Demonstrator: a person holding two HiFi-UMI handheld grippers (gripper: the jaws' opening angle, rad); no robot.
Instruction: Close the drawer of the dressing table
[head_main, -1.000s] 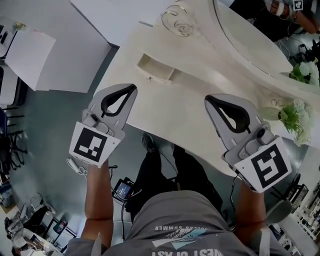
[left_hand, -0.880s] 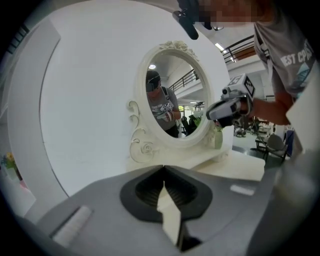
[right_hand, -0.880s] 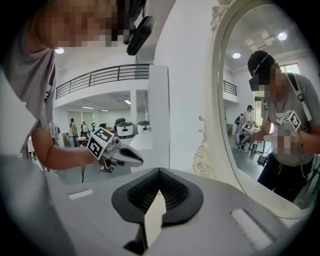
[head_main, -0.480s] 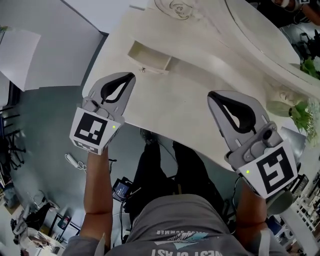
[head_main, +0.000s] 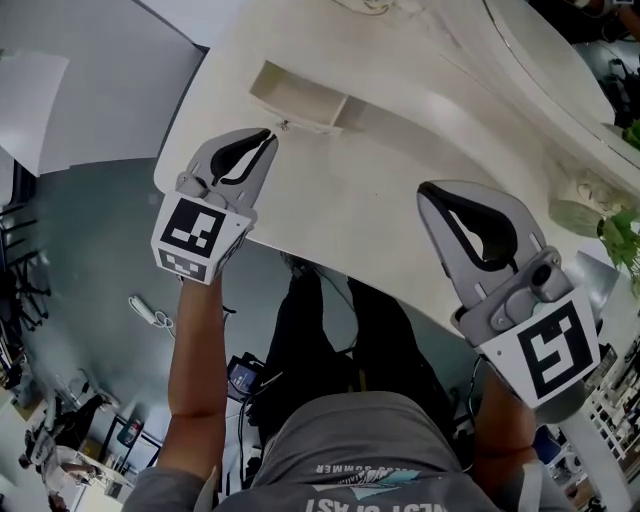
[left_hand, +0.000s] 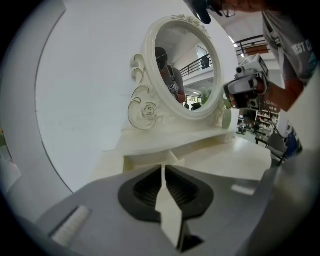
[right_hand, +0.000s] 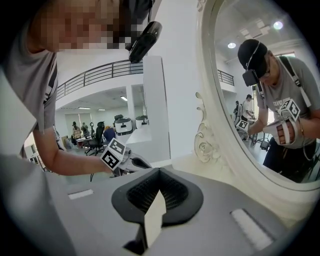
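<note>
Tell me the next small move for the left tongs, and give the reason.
Probably nudge the left tongs forward against the drawer front and push it in. The drawer stands pulled out of the dressing table, the tips sit just short of its small knob, and the jaws, which have just been opening a crack, hold nothing.

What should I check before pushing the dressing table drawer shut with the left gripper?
1. Drawer pulled out, nothing sticking above its rim: ok.
2. Left gripper facing the drawer front, near its knob: ok.
3. Contact with the drawer front: cannot tell.
4. Left jaws have just been opening, narrow gap, nothing between them: ok.
5. Right gripper shut, empty, above the tabletop, away from the drawer: ok.
</note>
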